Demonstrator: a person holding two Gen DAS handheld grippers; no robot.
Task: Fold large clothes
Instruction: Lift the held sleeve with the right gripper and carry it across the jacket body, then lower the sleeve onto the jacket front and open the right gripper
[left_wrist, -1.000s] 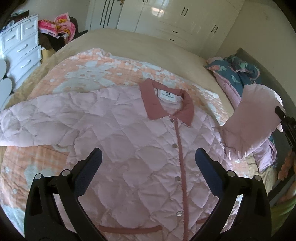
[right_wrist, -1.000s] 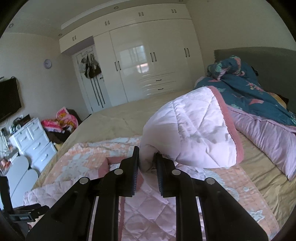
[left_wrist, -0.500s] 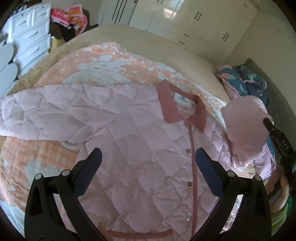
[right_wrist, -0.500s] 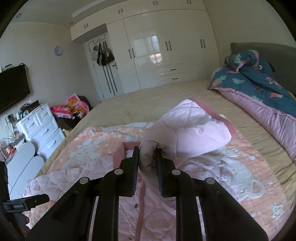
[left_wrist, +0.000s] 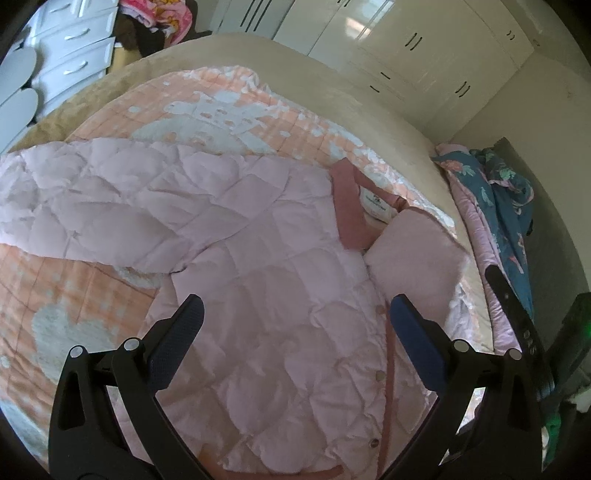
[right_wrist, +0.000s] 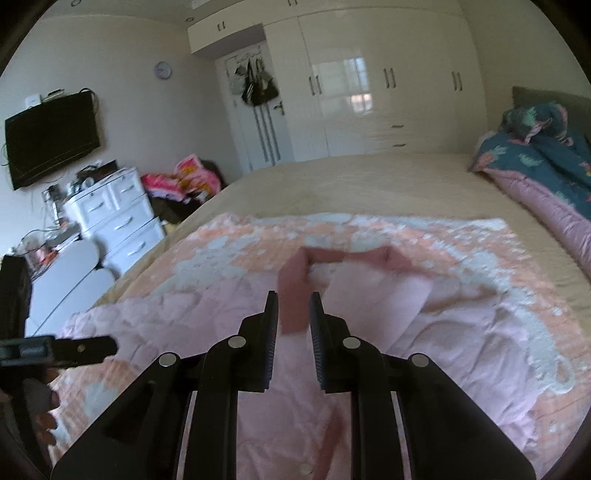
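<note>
A pale pink quilted jacket (left_wrist: 258, 258) lies face up on a peach blanket (left_wrist: 221, 103), snaps closed and its darker pink collar (left_wrist: 347, 206) toward the wardrobe. One sleeve (left_wrist: 92, 206) stretches out flat to the left. My right gripper (right_wrist: 293, 317) is shut on the cuff (right_wrist: 293, 306) of the other sleeve (left_wrist: 413, 258), which is folded in over the jacket's chest just below the collar. My left gripper (left_wrist: 295, 321) hovers open over the jacket's lower front, with nothing between its fingers.
The blanket lies on a wide beige bed (left_wrist: 332, 66). A teal and pink duvet (left_wrist: 506, 206) is piled along the right side. White drawers (right_wrist: 118, 214), a heap of clothes (right_wrist: 184, 177) and a wall television (right_wrist: 51, 136) stand left, white wardrobes (right_wrist: 369, 92) behind.
My right gripper has carried the sleeve down and inward from beside the bed onto the jacket's chest. My left gripper has drifted a little lower over the jacket and stayed open.
</note>
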